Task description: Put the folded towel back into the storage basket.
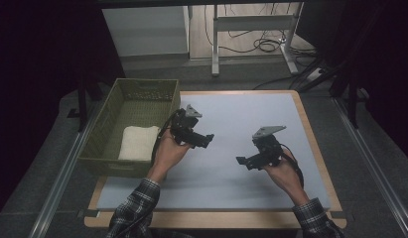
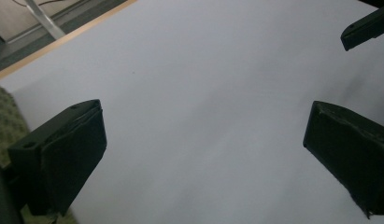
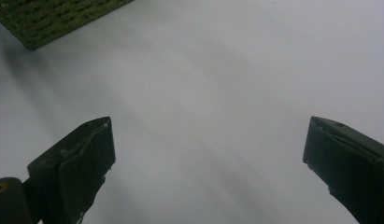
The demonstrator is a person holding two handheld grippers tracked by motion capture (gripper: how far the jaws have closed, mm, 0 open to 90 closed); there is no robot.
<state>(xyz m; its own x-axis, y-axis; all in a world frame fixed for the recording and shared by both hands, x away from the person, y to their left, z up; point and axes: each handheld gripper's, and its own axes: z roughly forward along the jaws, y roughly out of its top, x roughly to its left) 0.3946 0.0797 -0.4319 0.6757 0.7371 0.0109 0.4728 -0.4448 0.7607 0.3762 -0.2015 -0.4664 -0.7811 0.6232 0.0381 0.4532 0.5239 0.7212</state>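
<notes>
high view puts the released left tool (image 1: 209,140) just beside the olive woven plastic basket (image 1: 104,131) where a folded cream cloth (image 1: 138,143) lies partly hidden by its near wall, the released right tool (image 1: 241,161) well apart over the pale grey bench (image 1: 241,114), surroundings too dark to read.

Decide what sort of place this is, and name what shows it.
Probably a lab or recording workspace: a white mat on a table, loose cables on the floor beyond, and a hand-held gripper in each hand.
</notes>
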